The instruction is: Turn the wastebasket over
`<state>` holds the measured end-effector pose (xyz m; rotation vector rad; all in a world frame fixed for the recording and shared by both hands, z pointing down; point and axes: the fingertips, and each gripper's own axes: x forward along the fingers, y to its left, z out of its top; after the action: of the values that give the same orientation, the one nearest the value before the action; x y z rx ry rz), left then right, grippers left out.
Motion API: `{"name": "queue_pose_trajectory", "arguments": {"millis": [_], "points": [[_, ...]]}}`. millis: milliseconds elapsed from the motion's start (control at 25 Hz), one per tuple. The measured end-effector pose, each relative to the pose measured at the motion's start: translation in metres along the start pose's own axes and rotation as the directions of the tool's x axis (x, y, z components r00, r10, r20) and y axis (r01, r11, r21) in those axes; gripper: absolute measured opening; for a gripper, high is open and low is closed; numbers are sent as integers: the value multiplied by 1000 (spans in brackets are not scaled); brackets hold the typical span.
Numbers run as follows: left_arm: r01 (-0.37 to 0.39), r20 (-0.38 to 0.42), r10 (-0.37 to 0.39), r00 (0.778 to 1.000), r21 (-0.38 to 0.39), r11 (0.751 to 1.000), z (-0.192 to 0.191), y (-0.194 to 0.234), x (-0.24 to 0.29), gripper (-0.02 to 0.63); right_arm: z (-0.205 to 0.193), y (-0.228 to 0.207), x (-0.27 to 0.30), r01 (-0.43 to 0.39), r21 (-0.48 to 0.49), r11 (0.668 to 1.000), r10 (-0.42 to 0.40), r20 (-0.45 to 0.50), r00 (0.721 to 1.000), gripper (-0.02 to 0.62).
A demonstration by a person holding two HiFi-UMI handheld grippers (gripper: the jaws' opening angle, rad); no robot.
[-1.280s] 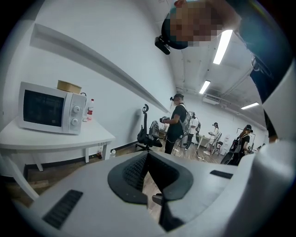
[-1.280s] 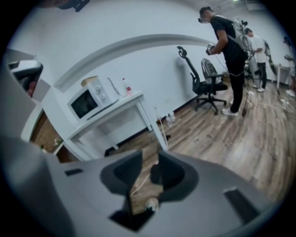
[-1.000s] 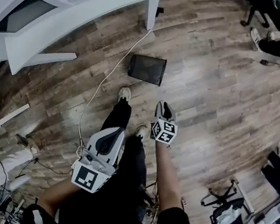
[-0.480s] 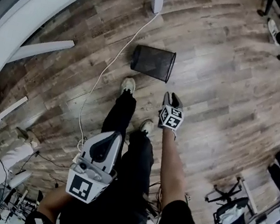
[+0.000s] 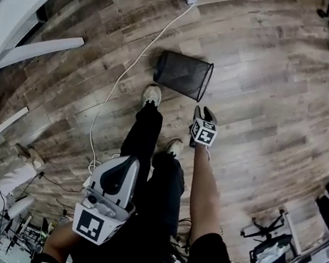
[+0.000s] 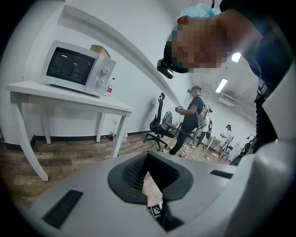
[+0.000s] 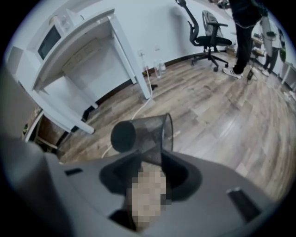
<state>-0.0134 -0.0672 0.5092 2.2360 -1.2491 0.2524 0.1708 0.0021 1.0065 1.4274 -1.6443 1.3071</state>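
Wastebasket (image 5: 182, 75): on its side, untouched | right gripper (image 5: 203, 113): near its rim, jaws just opening wider, nothing between | left gripper (image 5: 125, 168): jaws apart, empty | turnover pending.

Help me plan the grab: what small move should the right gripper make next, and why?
Probably lower the right gripper onto the rim of the wastebasket. The wastebasket lies on its side on the floor. The jaws have just been opening and stand apart with nothing between them, and the rim sits just ahead.
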Motion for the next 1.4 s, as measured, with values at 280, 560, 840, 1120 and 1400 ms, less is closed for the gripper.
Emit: {"name": "queue_pose_trajectory", "arguments": {"millis": [280,560,840,1120,1400], "points": [[-16,5,16,1000,-4,1000,-16,17,2,34,-23,-16,37,8,-9,1000,-8,-51,999,140],[-16,-2,16,1000,-12,1000,-26,28,6,34,-33,-9,60,-85,24,996,87,-83,993,150],[4,-15,-4,1000,-14,1000,-33,30,10,34,-44,-9,69,-85,54,995,92,-131,987,147],[10,-23,-10,1000,-14,1000,-37,34,13,34,-34,-16,75,-50,79,996,59,-115,992,92],[-23,-26,22,999,-31,999,-34,42,11,34,-23,-7,68,-94,115,989,108,-121,987,74]]}}
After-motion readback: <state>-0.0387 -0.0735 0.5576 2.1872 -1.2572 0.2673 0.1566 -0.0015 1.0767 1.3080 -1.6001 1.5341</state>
